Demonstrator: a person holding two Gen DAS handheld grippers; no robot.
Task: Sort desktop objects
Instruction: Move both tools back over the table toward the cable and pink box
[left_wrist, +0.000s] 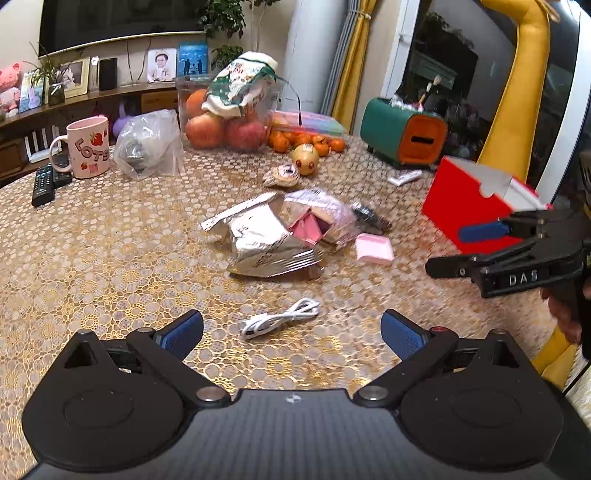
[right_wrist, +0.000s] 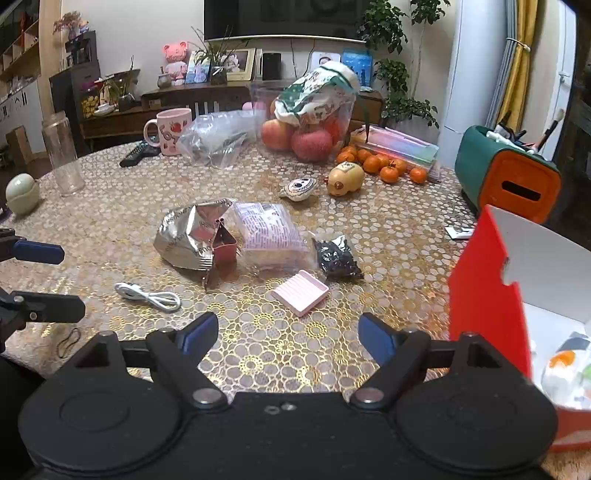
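Observation:
A white coiled cable (left_wrist: 279, 318) lies on the gold-patterned table just ahead of my open, empty left gripper (left_wrist: 291, 328); it also shows in the right wrist view (right_wrist: 149, 296). A crumpled silver foil bag (left_wrist: 258, 240) (right_wrist: 188, 236), a pink-printed plastic packet (right_wrist: 269, 232), a small dark packet (right_wrist: 338, 258) and a flat pink lid (left_wrist: 373, 249) (right_wrist: 301, 292) lie mid-table. My right gripper (right_wrist: 288, 334) is open and empty above the table beside an open red box (right_wrist: 487, 291) (left_wrist: 469, 199). It shows from the side in the left wrist view (left_wrist: 448, 249).
At the back stand a pink mug (left_wrist: 90, 146), remote controls (left_wrist: 46, 181), a clear plastic bag (left_wrist: 147, 144), a fruit container (left_wrist: 229, 122), tangerines (left_wrist: 306, 142), a yellow toy (left_wrist: 305, 159) and a green-orange organiser (left_wrist: 402, 133). A glass jar (right_wrist: 62, 155) stands at the left.

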